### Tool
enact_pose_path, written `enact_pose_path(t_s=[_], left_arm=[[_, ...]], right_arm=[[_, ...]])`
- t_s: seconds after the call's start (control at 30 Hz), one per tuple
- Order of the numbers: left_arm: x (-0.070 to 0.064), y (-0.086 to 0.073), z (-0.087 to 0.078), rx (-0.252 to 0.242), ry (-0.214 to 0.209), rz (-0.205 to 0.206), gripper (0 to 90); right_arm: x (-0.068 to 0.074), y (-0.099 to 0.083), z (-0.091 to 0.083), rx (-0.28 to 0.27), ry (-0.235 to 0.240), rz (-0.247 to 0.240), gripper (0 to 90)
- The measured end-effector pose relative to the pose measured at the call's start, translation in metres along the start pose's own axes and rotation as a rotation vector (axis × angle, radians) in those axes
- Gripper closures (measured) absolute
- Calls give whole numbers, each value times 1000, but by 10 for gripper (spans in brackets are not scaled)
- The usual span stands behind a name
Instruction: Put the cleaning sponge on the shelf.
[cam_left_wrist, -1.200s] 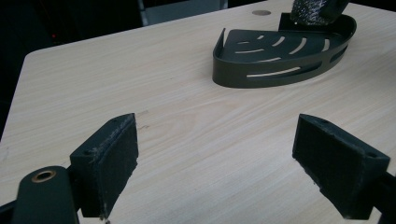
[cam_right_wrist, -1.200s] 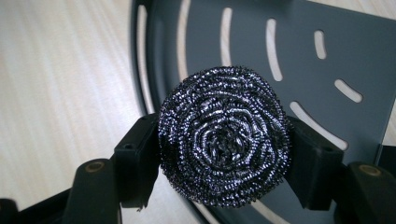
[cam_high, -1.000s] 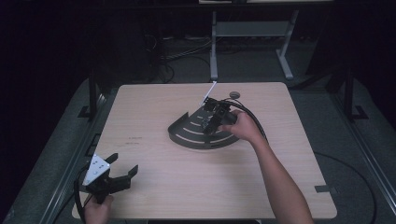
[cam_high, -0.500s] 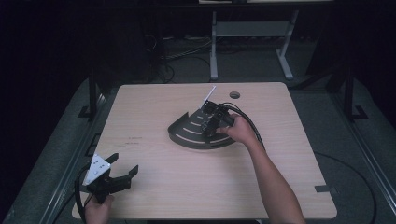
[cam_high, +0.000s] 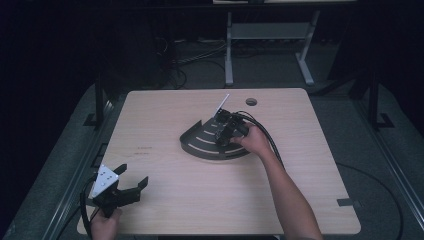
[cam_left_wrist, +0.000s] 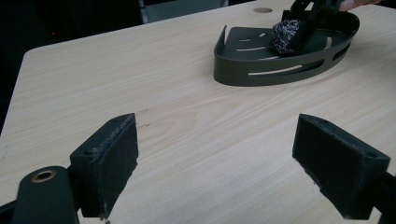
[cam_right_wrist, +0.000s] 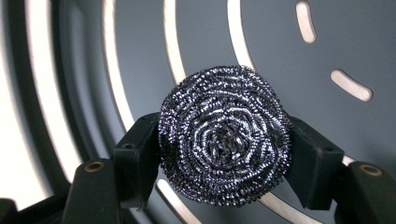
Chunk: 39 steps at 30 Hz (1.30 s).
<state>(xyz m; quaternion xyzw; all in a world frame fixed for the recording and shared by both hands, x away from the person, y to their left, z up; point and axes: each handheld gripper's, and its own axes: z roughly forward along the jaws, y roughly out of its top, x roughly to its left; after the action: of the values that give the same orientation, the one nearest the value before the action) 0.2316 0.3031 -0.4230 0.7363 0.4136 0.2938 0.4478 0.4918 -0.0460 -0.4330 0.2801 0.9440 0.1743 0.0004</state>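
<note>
On the table (cam_high: 165, 200), seen from above, a dark fan-shaped tray (cam_high: 200, 146) with slots in its floor lies a little right of the middle. The right gripper (cam_high: 225, 131) is down over the tray's right part, the person's forearm coming in from the near edge, a black cable looping off behind the hand. A white strip sticks up from the gripper toward the far side. The left gripper (cam_high: 131, 186) sits at the near left corner, well apart from the tray, its jaws spread and nothing between them, with a grey plate on top.

In the left gripper view, the two black jaws stand wide apart over bare wood. Far off to the right is the tray (cam_left_wrist: 261, 70), curved wall facing this way, and inside it a dark scourer (cam_left_wrist: 286, 36) pinched in the other gripper.

In the right gripper view, the right gripper (cam_right_wrist: 224, 154) is clamped on the scourer (cam_right_wrist: 225, 137), a round coil of shiny steel wire, one jaw pressed to each side. It hangs over the tray's slotted floor (cam_right_wrist: 261, 32); I cannot tell whether it touches.
</note>
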Motion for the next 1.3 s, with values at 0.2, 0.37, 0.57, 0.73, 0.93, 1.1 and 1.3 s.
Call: enact_pose_path(t_s=[0.2, 0.37, 0.57, 0.73, 0.93, 1.1, 1.3], left_arm=[[1, 0, 1, 3, -1, -2, 138], [0, -1, 1, 7, -6, -1, 138], [0, -1, 1, 4, -1, 0, 137], [1, -1, 0, 5, 1, -1, 137], [0, -1, -1, 3, 0, 4, 137], [2, -1, -2, 0, 4, -8, 137], [2, -1, -2, 0, 7, -7, 137]], right_arm=[[0, -3, 4, -10, 7, 2, 332], [-3, -8, 3, -21, 21, 25, 322], [-2, -7, 2, -23, 27, 25, 282], [-1, -7, 2, -18, 37, 29, 233], [1, -7, -3, -31, 30, 30, 206], [0, -9, -16, -61, 37, 35, 195], [0, -15, -29, -84, 24, 27, 195]])
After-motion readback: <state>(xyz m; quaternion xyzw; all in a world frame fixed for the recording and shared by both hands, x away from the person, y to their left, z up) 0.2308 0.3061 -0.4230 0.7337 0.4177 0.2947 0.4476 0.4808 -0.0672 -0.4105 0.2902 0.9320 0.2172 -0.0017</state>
